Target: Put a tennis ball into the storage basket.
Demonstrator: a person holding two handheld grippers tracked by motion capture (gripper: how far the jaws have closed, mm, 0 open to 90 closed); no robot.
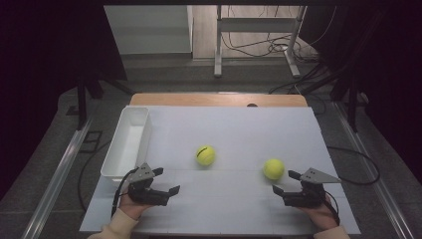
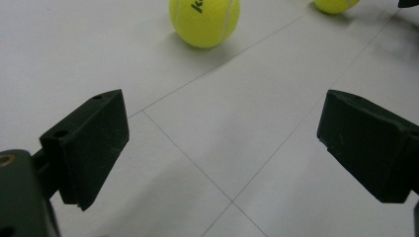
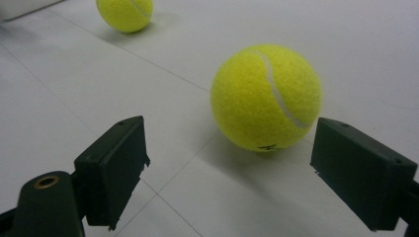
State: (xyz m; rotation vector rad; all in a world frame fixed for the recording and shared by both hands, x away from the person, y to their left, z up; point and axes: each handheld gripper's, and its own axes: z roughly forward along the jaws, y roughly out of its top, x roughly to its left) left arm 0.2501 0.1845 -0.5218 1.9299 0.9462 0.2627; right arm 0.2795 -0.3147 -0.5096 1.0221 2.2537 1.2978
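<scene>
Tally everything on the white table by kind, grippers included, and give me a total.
Tennis balls: 2, the middle ball and the right ball.
White bin: 1, the white bin at the table's left edge.
Grippers: 2, the left gripper and the right gripper, both open.
Total: 5

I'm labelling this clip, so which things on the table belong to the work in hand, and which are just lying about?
In the work:
- round yellow felt tennis ball on the right, just ahead of the open right tool
- round yellow felt tennis ball in the middle
- open left tool

Probably lying about:
- empty white rectangular plastic bin, though it may be where the balls go
- cables on the floor
</scene>
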